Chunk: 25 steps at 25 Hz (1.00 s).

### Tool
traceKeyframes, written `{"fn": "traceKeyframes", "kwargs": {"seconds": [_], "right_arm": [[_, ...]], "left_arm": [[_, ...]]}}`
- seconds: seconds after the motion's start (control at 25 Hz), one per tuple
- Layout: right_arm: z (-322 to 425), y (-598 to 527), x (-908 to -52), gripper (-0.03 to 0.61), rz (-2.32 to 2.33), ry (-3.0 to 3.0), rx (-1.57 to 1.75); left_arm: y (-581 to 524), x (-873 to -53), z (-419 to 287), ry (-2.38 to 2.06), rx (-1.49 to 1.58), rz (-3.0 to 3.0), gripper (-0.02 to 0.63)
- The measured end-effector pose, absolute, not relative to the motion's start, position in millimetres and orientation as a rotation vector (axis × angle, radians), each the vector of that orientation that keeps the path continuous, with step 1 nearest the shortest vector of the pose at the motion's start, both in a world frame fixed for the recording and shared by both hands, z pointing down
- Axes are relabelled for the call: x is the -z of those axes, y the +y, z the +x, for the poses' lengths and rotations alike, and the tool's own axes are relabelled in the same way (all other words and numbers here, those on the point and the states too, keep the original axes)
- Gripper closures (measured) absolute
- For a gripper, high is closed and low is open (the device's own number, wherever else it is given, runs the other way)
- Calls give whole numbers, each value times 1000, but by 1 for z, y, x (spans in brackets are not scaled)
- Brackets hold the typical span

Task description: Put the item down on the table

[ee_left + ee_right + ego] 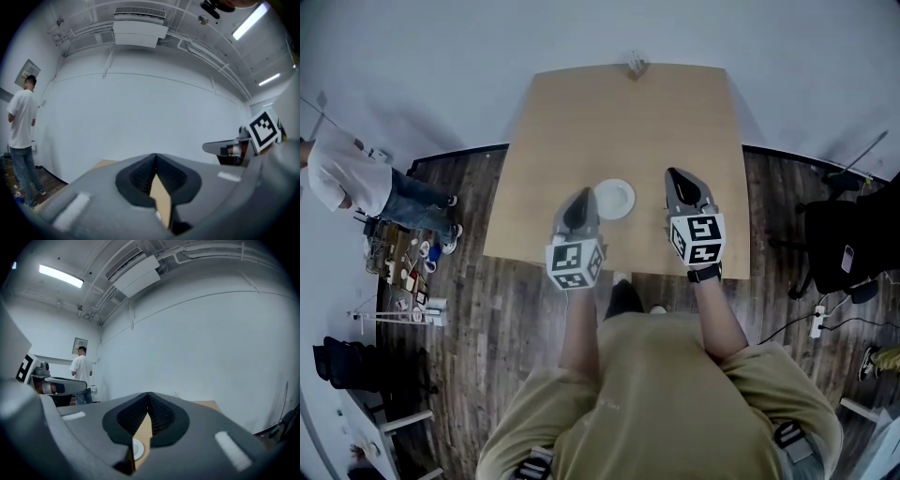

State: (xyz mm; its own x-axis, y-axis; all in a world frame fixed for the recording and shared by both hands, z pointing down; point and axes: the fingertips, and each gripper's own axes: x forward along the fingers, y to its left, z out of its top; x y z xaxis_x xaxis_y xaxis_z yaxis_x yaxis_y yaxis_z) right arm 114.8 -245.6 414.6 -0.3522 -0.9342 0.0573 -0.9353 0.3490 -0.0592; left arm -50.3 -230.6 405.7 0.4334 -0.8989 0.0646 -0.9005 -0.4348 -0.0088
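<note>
The small white plate [614, 199] lies flat on the wooden worktop [581, 112], close to the near edge and free of both tools, so the put-down looks finished.

The left hand-held gripper [582, 194] hangs just left of the plate. Its jaws are drawn together at the tips with nothing between them; only a sliver of worktop and plate rim shows through the gap lower down.

The right hand-held gripper [675, 174] hovers a little to the plate's right. Its jaws are also together and empty, and the plate is visible below through the slot.

Both tools are lifted off the surface and point toward the far edge, flanking the plate. This reads as a resting pose, not a reach.

A small object [636, 64], too small to name, sits at the far edge. A person in a white shirt [342, 173] stands well off to the left.
</note>
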Motion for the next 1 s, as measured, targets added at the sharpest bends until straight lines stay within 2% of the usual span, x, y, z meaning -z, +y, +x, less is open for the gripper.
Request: {"fn": "traceKeyframes", "kwargs": {"seconds": [0.48,1.0], "right_arm": [[105,-235,-421,572,1650,-2612,-112],[80,-240,-422,572,1554,-2638,-98]], "left_arm": [[-214,-409,-41,-1635,-95,2648,612],[-219,-416,-63,-1681,-91,2585,612]]}}
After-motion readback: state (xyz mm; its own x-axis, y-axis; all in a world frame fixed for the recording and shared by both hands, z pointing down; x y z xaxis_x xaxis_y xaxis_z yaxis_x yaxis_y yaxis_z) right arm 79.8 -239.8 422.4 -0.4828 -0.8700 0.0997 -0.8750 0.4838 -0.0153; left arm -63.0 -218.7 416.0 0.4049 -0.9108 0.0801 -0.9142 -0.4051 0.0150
